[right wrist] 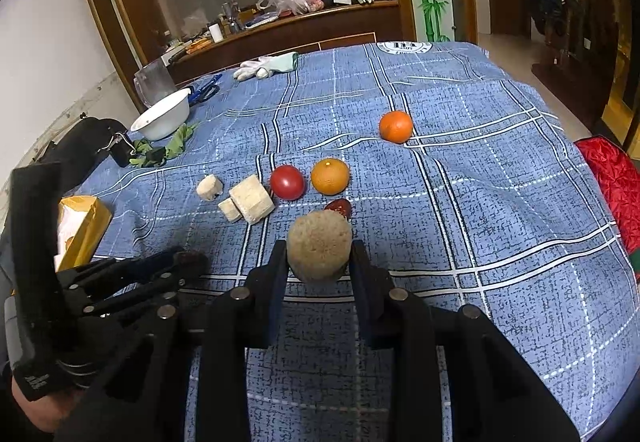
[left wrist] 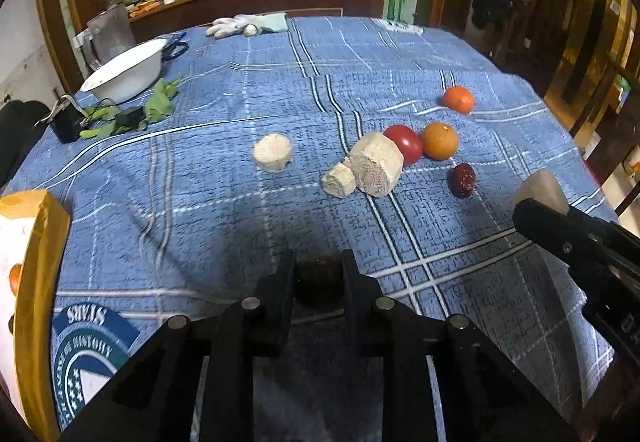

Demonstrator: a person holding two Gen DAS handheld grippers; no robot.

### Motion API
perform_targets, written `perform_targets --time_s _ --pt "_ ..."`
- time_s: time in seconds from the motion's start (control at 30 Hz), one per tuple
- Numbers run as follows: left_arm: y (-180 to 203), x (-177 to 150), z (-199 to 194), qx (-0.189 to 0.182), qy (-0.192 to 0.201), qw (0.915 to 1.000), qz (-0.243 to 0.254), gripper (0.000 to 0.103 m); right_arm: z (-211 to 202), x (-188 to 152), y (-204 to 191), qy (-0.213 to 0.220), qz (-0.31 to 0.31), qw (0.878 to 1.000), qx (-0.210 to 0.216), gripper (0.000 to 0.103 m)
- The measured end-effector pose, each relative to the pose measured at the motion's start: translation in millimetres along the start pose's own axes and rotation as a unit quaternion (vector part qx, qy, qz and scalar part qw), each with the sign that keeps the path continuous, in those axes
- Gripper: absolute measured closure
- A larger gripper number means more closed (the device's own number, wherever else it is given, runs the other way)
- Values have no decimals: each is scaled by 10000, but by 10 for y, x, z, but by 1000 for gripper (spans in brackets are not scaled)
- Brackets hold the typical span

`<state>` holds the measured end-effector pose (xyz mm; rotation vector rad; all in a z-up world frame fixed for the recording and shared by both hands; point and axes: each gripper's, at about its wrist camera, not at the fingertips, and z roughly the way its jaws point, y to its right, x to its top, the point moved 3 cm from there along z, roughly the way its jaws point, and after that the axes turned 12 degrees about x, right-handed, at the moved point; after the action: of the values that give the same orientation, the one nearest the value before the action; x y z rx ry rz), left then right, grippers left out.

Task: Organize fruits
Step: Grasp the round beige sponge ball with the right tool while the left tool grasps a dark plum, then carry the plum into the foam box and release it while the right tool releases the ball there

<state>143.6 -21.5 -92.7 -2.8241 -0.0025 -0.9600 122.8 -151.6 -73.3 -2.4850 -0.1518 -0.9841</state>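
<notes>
From the left wrist camera, the left gripper (left wrist: pixel 319 274) clamps a dark red date (left wrist: pixel 319 284) between its fingers above the blue plaid tablecloth (left wrist: pixel 240 90). Ahead lie a tomato (left wrist: pixel 405 143) touching an orange (left wrist: pixel 440 140), another orange (left wrist: pixel 459 99) farther off, and a second date (left wrist: pixel 463 180). A yellow box (left wrist: pixel 38 282) sits at the left edge. From the right wrist camera, the right gripper (right wrist: pixel 320 262) grips a pale fibrous chunk (right wrist: pixel 319 246); three similar chunks (right wrist: pixel 251 198) rest beside the tomato (right wrist: pixel 287 182).
</notes>
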Motion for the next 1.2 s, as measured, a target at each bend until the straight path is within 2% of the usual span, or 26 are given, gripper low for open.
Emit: perform_targets --time_s 0.33,0.5,0.67,0.93,1.2 --pt "-475 -167 -473 -21 348 9984 -454 82 -189 -144 -173 13 -106 9999 -23 71" --pt "-796 -329 -730 101 480 9961 -732 82 -250 -214 -454 -4 -333 9994 114 71" --pt "-1192 -516 -879 270 449 9927 -1082 82 -199 -255 -785 -69 -606 9977 293 71" --pt "-1824 -740 -986 677 413 9835 -1627 82 -32 -306 -1353 -228 -994 9925 673 71" --pt "-2501 -870 -1015 1242 355 9677 -2167 82 185 -363 -2052 -406 -1470 9811 1191 70"
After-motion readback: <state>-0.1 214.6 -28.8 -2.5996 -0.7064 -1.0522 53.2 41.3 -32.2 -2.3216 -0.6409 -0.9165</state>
